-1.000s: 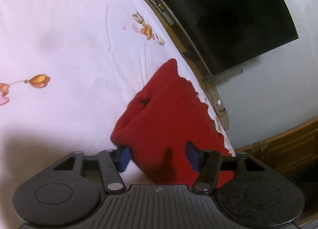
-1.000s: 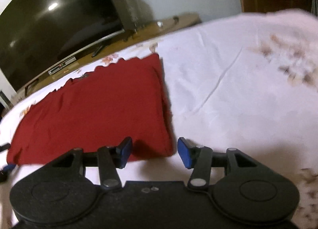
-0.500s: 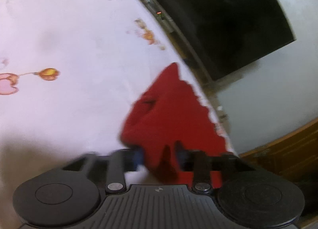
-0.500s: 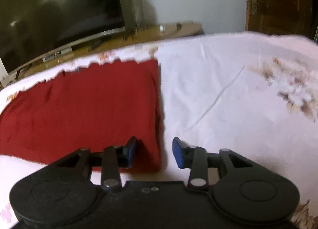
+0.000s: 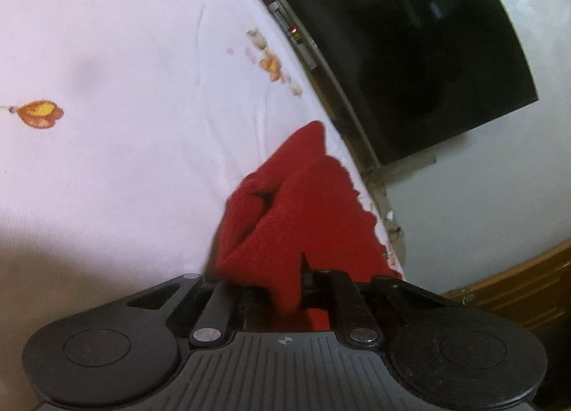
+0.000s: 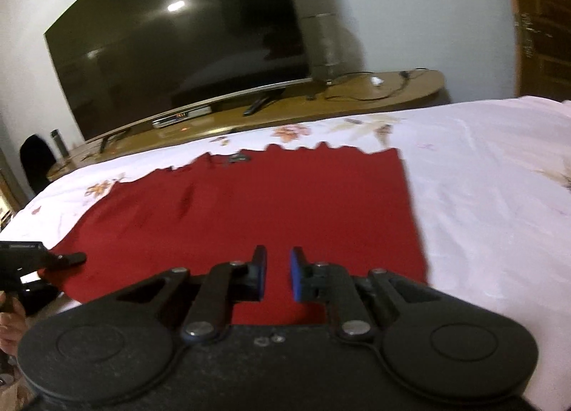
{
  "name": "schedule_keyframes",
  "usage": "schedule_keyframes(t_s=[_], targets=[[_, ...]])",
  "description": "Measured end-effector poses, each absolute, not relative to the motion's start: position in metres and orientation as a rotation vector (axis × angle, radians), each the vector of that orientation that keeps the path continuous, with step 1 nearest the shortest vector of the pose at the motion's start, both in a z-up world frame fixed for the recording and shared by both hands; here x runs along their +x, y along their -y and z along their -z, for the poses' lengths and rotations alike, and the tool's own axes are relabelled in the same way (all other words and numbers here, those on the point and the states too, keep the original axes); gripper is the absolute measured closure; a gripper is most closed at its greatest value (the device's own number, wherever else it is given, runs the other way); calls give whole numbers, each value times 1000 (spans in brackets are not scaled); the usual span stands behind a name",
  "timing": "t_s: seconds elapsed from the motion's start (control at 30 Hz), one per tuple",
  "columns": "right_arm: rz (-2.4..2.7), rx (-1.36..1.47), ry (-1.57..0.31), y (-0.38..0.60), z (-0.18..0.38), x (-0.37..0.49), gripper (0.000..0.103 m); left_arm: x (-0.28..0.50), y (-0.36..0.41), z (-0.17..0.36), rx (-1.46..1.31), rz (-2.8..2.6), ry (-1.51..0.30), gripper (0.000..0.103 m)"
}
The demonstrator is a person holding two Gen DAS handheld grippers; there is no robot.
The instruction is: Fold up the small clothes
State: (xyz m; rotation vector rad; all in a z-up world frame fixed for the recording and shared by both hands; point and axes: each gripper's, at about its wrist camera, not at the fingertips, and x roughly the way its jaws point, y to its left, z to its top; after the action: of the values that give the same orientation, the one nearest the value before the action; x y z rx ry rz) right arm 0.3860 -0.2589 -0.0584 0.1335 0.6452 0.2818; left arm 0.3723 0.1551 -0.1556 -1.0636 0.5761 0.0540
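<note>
Two claws on red garment [image 6: 249,204], spread flat on floral bedsheet [image 6: 499,197]. Left gripper [image 5: 282,289] clamped on bunched near edge. Right gripper [image 6: 277,273] jaws narrowly parted over near hem, fabric between, not pinched. Step: grasping edge for fold. Next: right closes, both lift forward together.

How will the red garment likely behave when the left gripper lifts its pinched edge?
Probably floppy: the red garment already bunches into soft folds at the left gripper. Likely grippy rather than slippery, given its fuzzy knit look. The rest, flat on the bedsheet, would probably drape and trail.

Red cloth [image 5: 303,218] hides left gripper [image 5: 278,289] jaw tips — pinched fold.
</note>
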Motion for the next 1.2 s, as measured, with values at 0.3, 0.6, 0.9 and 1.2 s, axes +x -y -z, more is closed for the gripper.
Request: schedule_keyframes(t_s=[0.3, 0.6, 0.9, 1.2], targets=[[-370, 101, -646, 218, 55, 417, 89, 364, -151, 155, -1076, -47, -536, 94], [-466, 77, -735, 191, 85, 440, 89, 363, -155, 133, -989, 0, -526, 95], [-438, 73, -729, 190, 93, 441, 91, 373, -142, 91, -902, 138, -477, 95], [-444, 159, -750, 203, 91, 441, 93, 405, -38, 7, -587, 514, -475, 95]])
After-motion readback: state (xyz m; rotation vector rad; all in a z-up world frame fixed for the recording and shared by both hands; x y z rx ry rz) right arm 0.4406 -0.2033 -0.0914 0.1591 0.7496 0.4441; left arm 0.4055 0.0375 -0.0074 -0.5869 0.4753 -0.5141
